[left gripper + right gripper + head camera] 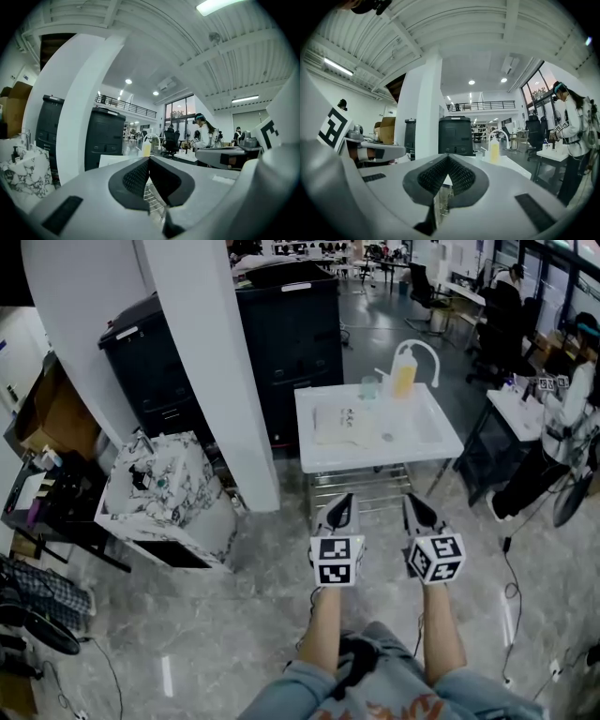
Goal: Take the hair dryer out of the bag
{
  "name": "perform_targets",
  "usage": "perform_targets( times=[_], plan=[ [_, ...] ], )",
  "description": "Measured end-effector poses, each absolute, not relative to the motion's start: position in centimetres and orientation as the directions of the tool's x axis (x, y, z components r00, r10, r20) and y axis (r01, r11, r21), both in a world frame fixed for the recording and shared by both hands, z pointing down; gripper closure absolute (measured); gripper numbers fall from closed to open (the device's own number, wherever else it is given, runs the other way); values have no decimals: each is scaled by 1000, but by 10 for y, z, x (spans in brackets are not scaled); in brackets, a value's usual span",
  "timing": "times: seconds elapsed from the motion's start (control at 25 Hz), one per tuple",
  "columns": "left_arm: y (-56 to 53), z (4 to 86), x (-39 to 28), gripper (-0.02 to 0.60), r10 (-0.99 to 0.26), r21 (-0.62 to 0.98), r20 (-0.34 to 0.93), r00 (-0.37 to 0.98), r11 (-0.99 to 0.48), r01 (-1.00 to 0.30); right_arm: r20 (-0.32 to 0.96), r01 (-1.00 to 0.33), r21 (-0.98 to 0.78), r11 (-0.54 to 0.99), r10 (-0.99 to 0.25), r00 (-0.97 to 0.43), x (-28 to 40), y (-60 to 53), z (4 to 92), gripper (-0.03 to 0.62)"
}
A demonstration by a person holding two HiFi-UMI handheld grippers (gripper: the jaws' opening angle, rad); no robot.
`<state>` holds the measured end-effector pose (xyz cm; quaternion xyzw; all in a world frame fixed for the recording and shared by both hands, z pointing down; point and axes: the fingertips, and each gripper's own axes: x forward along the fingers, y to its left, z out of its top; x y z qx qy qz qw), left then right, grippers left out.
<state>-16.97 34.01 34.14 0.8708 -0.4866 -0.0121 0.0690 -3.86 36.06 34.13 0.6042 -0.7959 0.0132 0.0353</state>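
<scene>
Bag [345, 425] lies well beyond left gripper [349, 499] and right gripper [410, 500] (both closed, empty).

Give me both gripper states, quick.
Left gripper: shut, nothing between the jaws.
Right gripper: shut, nothing between the jaws.

Two tools, the left tool [349, 497] and right tool [408, 497]; one table [433, 433], one bag [345, 425], one bottle [404, 380].
</scene>
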Motion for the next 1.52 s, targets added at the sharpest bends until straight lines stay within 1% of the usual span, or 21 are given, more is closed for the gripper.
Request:
perform_targets(
  times=[0.32,0.44,0.76,0.92,1.08,1.2,1.36,1.52],
  plan=[
    [338,332,-171,581,-844,144,25,535,-527,-838,83,-969,25,248,-966,-245,-31,365,337,594],
    [329,323,-182,581,-852,147,13,523,-516,-844,76,-966,30,255,-965,-252,-33,358,335,594],
    [312,304,-194,581,-859,159,-29,512,-509,-846,26,-969,35,246,-969,-245,-18,339,303,594],
    [293,310,-190,581,-838,166,-14,545,-540,-825,24,-963,55,263,-965,-262,-16,322,296,594],
    [260,326,-202,581,-863,215,15,506,-491,-844,13,-960,73,269,-963,-269,-3,300,295,594],
    [239,327,-183,581,-861,188,4,509,-499,-846,34,-966,84,243,-970,-241,16,272,306,594],
    [204,344,-154,581,-857,180,27,514,-502,-846,53,-960,18,280,-959,-279,28,230,330,594],
    [160,375,-132,581,-858,200,69,509,-488,-850,111,-956,-21,292,-950,-292,47,181,367,594]
  ],
)
